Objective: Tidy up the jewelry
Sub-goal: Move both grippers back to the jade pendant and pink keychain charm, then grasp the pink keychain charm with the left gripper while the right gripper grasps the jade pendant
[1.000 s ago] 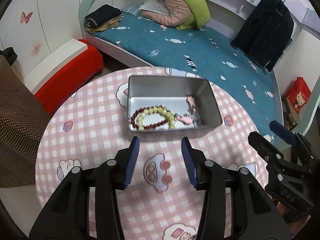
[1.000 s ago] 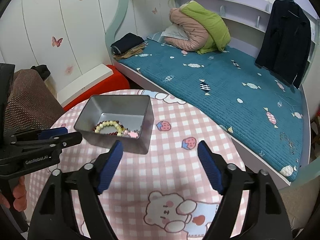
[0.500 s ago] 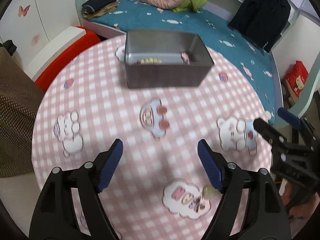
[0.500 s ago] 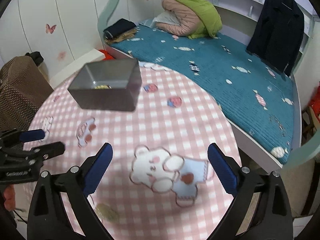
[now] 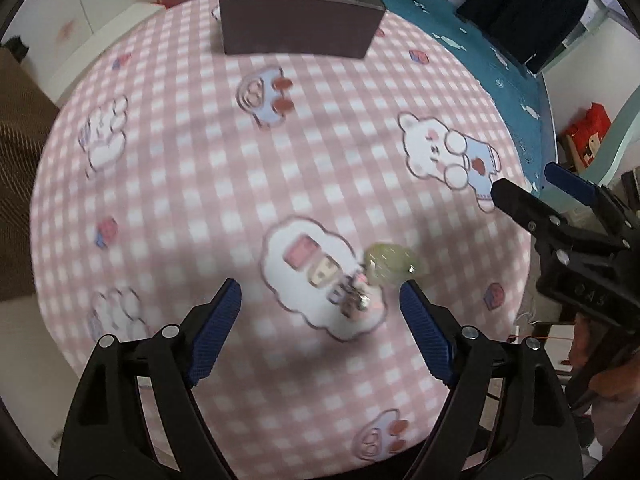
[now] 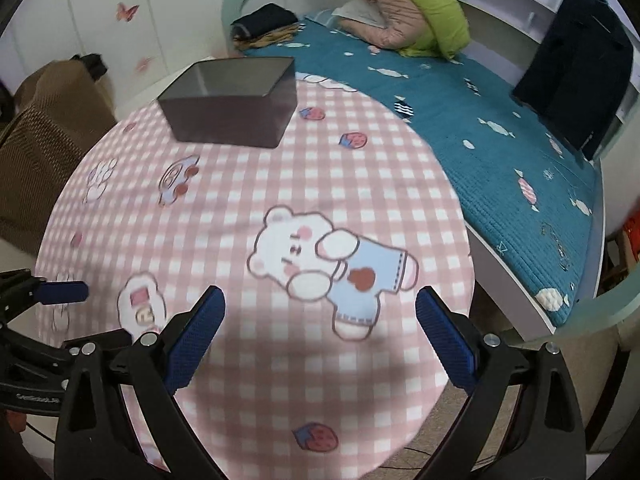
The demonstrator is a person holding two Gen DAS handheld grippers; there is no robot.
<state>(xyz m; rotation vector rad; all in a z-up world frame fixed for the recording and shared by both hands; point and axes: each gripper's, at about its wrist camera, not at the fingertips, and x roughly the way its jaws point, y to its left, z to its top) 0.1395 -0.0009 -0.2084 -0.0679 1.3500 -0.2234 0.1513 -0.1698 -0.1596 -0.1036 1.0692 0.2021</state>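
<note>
Grey metal rectangular tin now sits farther off; both grippers, left gripper and right gripper, have just been opening, nothing between them; pale green bead bracelet near left gripper, well apart from tin.

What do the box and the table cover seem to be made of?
Box: probably metal, with a dull grey sheen and thin, straight walls. Table cover: looks like soft printed fabric, matt pink check with cartoon bears, though blur leaves coated cloth possible.

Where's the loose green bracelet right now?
Left wrist view: the green bracelet lies on the tablecloth just ahead of the left gripper, toward its right finger.
</note>
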